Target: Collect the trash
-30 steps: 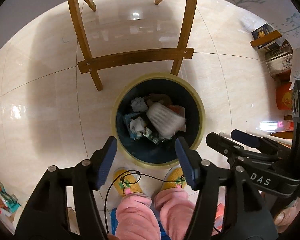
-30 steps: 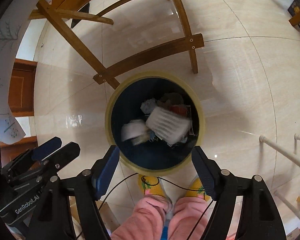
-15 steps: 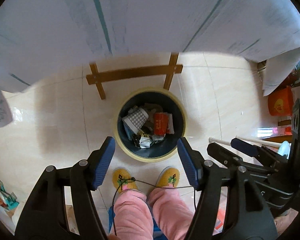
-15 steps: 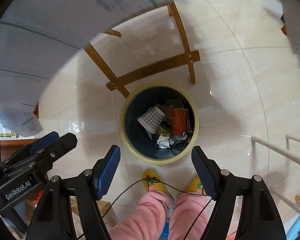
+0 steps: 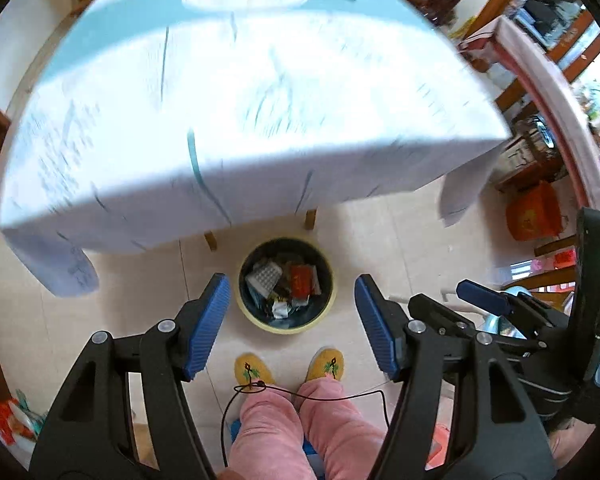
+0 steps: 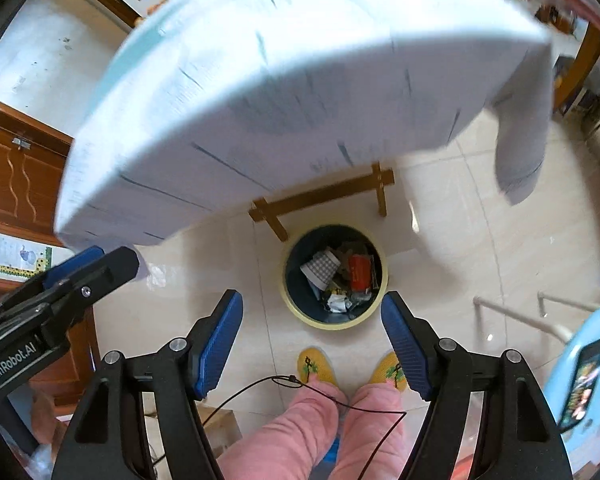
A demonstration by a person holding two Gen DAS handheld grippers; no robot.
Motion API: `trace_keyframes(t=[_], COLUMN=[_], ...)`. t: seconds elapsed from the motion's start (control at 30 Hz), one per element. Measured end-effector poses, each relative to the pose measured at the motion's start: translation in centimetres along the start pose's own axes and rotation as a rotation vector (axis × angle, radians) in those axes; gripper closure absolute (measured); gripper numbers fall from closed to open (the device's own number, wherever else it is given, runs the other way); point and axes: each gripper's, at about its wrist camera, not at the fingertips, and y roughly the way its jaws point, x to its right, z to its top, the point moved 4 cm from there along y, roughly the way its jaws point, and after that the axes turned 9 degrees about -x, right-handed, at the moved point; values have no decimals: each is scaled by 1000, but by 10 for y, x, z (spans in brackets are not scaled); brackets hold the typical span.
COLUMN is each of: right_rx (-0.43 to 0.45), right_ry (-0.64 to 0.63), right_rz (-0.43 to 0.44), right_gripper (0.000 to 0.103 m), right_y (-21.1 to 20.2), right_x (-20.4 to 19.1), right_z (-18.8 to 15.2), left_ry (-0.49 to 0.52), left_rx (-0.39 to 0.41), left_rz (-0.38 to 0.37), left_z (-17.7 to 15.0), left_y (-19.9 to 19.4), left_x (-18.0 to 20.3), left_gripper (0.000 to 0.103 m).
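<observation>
Both the left gripper (image 5: pixel 290 320) and right gripper (image 6: pixel 312 334) hang with blue pads apart and empty above the round yellow-rimmed dark bin (image 5: pixel 286 322) (trash inside, lower centre); next pickup likely from the white-clothed table (image 5: pixel 240 100) filling upper frame, so clear its edge.

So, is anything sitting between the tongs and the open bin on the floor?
Nothing visible does. Both the left tongs and right tongs are open and empty above the bin, whose top is uncovered. The table stands beyond it, not over it.
</observation>
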Motion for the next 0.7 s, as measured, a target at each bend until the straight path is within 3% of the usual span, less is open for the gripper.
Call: trace_keyframes(t=[0.33,0.53,0.7], right_rx=[115,242,308], right_ry=[-26,-21,-12], right_rz=[-65,-91,-116], right_gripper=[30,30,30], right_y=[-139,-210,-246], right_x=[-51,-76,-89], right_z=[8,18,33], left_ry=[49,63,80], left_rx=[91,95,135], left_rz=[11,-24,0], left_z=[21,31,50], left_y=[-123,-166,-192], left_x=[4,-14,-27], left_gripper=[41,41,41])
